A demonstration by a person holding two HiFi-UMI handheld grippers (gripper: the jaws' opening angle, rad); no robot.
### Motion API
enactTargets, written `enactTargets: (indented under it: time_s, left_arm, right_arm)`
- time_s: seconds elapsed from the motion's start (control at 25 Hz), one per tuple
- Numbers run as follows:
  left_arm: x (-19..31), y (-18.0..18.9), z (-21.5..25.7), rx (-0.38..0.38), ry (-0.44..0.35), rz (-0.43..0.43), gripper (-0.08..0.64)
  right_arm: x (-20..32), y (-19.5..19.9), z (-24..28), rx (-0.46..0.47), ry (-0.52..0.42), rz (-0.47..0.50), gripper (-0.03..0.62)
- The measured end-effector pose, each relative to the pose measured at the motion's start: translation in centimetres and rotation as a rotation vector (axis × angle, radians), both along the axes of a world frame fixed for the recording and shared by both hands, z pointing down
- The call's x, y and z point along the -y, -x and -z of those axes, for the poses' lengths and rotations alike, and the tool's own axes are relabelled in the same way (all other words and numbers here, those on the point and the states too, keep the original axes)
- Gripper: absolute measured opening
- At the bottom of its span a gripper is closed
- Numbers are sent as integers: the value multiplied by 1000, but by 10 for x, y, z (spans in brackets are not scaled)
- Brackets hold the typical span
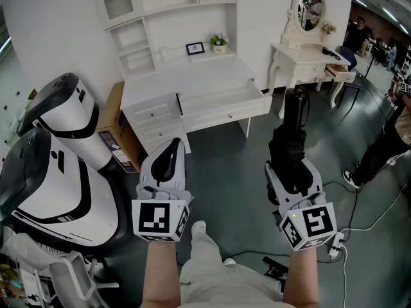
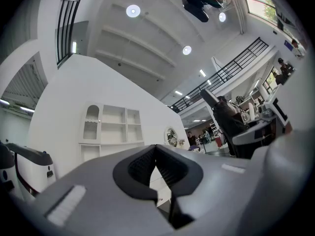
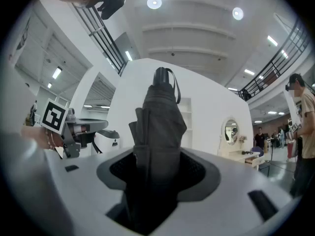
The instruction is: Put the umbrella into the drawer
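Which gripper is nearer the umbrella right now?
Right. The right gripper is shut on the folded umbrella; the left gripper hangs apart, off to its left, jaws together and empty.

Bright even light from round ceiling lamps (image 3: 154, 3), soft shadows, fisheye bending, dark corners, blurred foreground

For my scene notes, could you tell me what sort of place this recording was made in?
Likely a big hall staged as a bedroom: white desk, mirrored dressing table, balcony railing overhead.
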State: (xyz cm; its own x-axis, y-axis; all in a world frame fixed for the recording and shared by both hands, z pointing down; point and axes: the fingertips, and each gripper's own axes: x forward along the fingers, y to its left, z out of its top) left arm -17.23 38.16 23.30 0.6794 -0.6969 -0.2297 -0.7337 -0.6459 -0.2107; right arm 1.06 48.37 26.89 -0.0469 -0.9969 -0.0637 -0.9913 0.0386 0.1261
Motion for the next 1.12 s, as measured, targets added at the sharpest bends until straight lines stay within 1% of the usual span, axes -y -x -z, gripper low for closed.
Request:
enactTargets:
  time_s: [0.2,0.44,0.68,0.76,0.88,1.12]
  left_arm:
    - [-3,-6,-2,5,-1,3,8]
    - [8,-4,-7,-4,7,-2,8]
    - [23,-22,-17,-2,14,-19,8]
    - [36,-28,-18,3,21,-23,8]
    - [68,-30,-19,9,40,-27,8]
    - [145,-33,-22,-16,65,-19,9]
  right_arm:
    - [-3,-8,-4,18,-3,-5,245]
    - [6,-7,-9,18,-1,-2,245]
    - [19,-18,-15,9,8,3,245]
    - [32,-22,-17,4,19,3,245]
    - [64,-26,-17,18,34,3,245]
    - [141,-32,-14,20,50,25,245]
